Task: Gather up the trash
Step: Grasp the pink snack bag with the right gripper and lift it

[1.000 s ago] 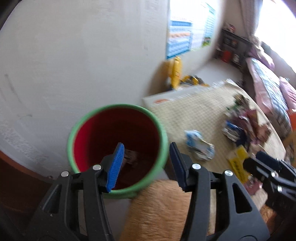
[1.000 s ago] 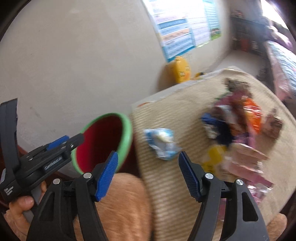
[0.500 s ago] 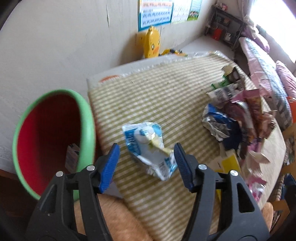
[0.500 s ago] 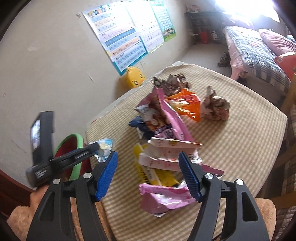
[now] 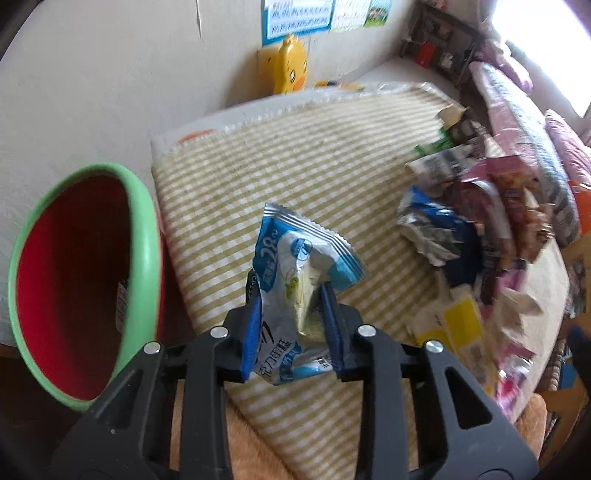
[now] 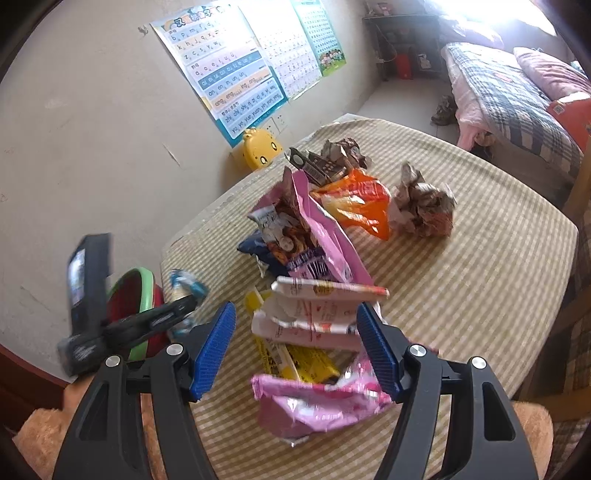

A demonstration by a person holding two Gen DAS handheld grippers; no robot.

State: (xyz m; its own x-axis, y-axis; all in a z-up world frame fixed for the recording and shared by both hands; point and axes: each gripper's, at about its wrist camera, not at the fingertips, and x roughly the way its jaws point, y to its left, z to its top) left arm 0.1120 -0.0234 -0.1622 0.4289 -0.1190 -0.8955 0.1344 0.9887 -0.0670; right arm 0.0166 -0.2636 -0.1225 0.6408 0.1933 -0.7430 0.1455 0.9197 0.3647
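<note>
Bedroom corner in daylight
Beige wall (image 6: 92, 122) carries alphabet posters (image 6: 236, 77); a bed (image 6: 517, 96) with plaid bedding stands at right, bright window light (image 6: 491, 11) above.

My left gripper (image 5: 291, 325) is matt black plastic with ribbed blue pads (image 5: 331, 328) and shiny metal rivets; pinched between the pads is a glossy, crinkled blue-and-white foil wrapper (image 5: 301, 266). At the left of that frame the bin (image 5: 142, 258) looks like smooth plastic, green rim with a soft sheen, red inside. The tablecloth (image 5: 295, 155) is matt woven cloth in a yellow-green check. My right gripper (image 6: 297, 349) has the same matt black plastic and ribbed blue pads, spread apart over a shiny pink plastic packet (image 6: 317, 404). Mid-frame lies a glossy orange bag (image 6: 360, 205); beside it a crumpled wrapper ball (image 6: 423, 205). The wall poster (image 6: 225, 70), upper left, is smooth glossy paper.
</note>
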